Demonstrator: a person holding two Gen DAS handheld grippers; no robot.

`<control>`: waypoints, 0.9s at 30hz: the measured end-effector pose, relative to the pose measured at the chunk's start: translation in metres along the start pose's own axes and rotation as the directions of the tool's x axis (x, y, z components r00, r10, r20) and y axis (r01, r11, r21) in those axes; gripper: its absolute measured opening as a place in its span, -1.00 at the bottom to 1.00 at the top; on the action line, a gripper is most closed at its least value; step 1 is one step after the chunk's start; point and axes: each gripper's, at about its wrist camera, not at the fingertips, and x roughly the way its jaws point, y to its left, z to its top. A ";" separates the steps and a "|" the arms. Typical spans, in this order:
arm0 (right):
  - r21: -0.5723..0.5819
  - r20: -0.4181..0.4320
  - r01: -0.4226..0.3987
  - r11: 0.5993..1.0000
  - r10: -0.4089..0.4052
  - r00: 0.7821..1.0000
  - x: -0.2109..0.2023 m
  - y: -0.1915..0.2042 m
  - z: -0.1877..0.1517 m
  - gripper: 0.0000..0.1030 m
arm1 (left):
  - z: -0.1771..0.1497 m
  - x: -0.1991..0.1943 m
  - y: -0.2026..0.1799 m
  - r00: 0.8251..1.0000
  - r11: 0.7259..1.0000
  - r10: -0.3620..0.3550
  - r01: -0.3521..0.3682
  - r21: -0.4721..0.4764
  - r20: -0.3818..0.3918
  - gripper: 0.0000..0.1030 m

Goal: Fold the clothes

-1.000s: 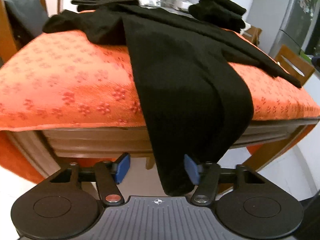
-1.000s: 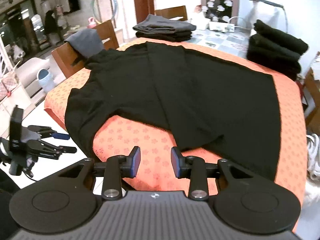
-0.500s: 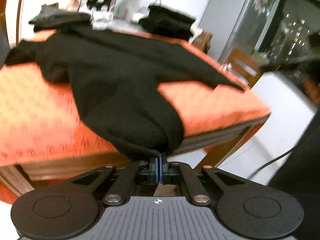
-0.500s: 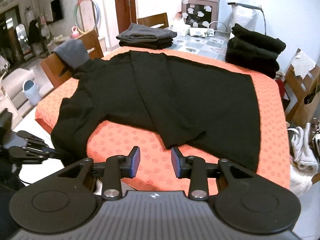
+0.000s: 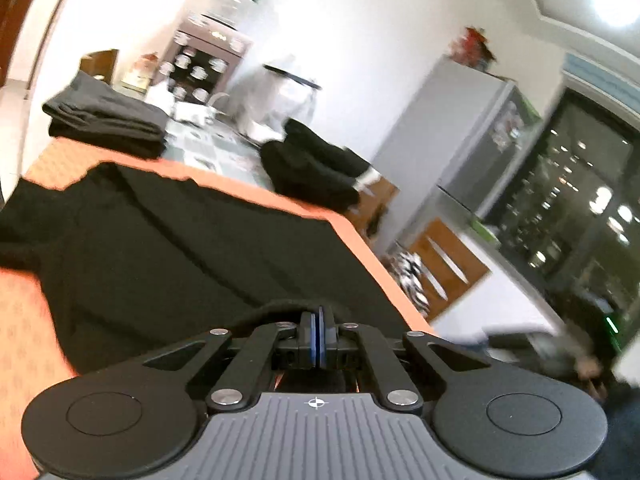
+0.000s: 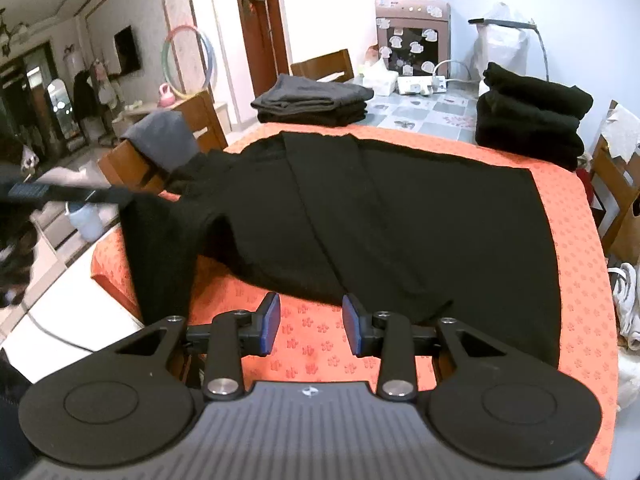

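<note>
While the left gripper [image 5: 319, 334] is clamped on the sleeve [image 6: 156, 248], a thin bite could slip. Right gripper [image 6: 309, 323] jaws stand apart, so nothing pins the sweater [image 6: 400, 224] against dragging.

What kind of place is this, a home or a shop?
Most likely a home, in the dining area: a table with an orange cloth and wooden chairs, a fridge, a water dispenser, and a living room with a wall television.

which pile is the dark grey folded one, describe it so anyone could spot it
Start at the orange cloth under the spread black garment. Beyond its far edge, left, sits the grey folded pile. The black pile, far right, is darker and taller.
</note>
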 end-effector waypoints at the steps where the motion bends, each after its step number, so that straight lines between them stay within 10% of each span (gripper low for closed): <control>1: 0.006 0.003 0.001 1.000 -0.001 1.000 0.000 0.000 0.000 -0.23 | 0.009 0.004 0.001 1.000 1.000 -0.001 0.001 -0.009 0.010 -0.92; 8: 0.048 -0.002 -0.003 0.999 0.003 1.000 0.004 -0.001 -0.009 -0.16 | 0.029 0.071 0.032 0.988 0.990 0.142 -0.140 0.029 -0.055 -0.89; 12: 0.078 -0.032 -0.046 0.996 0.048 0.998 0.018 -0.001 -0.013 -0.13 | 0.022 0.083 0.050 0.977 0.983 0.184 -0.183 0.012 -0.111 -0.30; 18: 0.079 -0.092 -0.127 0.989 0.134 0.987 0.047 0.011 -0.016 -0.13 | 0.015 0.037 0.028 0.979 0.981 0.194 -0.193 0.028 -0.061 0.12; 27: 0.030 -0.212 -0.239 0.971 0.240 0.947 0.105 0.044 -0.028 -0.13 | 0.001 -0.032 -0.006 0.975 0.974 0.220 -0.220 0.043 0.020 0.22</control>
